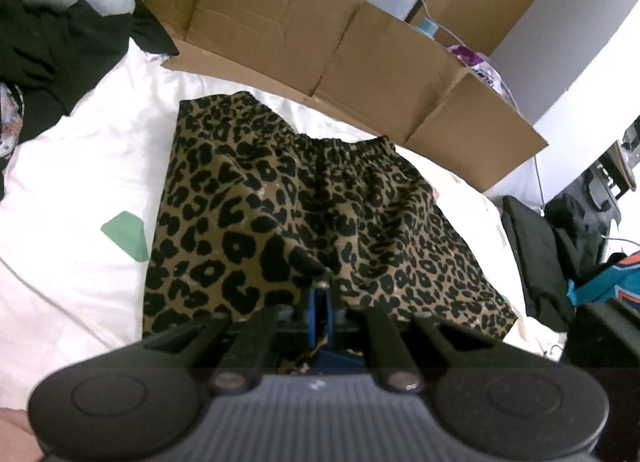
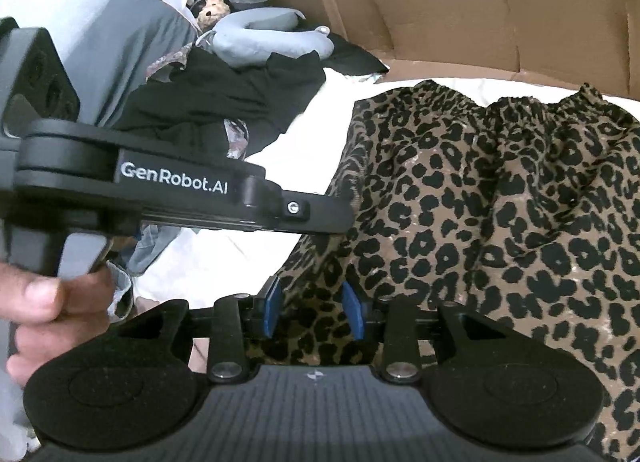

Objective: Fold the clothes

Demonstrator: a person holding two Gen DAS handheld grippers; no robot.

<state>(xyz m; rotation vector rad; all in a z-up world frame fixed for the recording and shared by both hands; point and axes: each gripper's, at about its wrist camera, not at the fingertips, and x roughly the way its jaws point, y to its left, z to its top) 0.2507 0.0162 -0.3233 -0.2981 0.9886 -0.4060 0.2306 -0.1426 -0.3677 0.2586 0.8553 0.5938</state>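
Note:
A leopard-print skirt (image 1: 304,197) lies on a white sheet (image 1: 80,165), its elastic waistband at the far side. In the left wrist view my left gripper (image 1: 321,302) is shut, its blue pads pinching the skirt's near hem. The right wrist view shows the same skirt (image 2: 500,197) bunched and rumpled. My right gripper (image 2: 313,308) is open there, and a fold of the skirt's near edge lies between its blue pads (image 2: 273,308). The left gripper (image 2: 340,217), held by a hand (image 2: 44,302), reaches in from the left with its tip at the skirt's left edge.
A flattened cardboard box (image 1: 360,49) stands along the far side of the bed. A heap of black clothes (image 2: 224,101) and a grey plush toy (image 2: 260,37) lie at the left. A green patch (image 1: 126,234) marks the sheet. Dark bags (image 1: 560,246) sit beyond the right edge.

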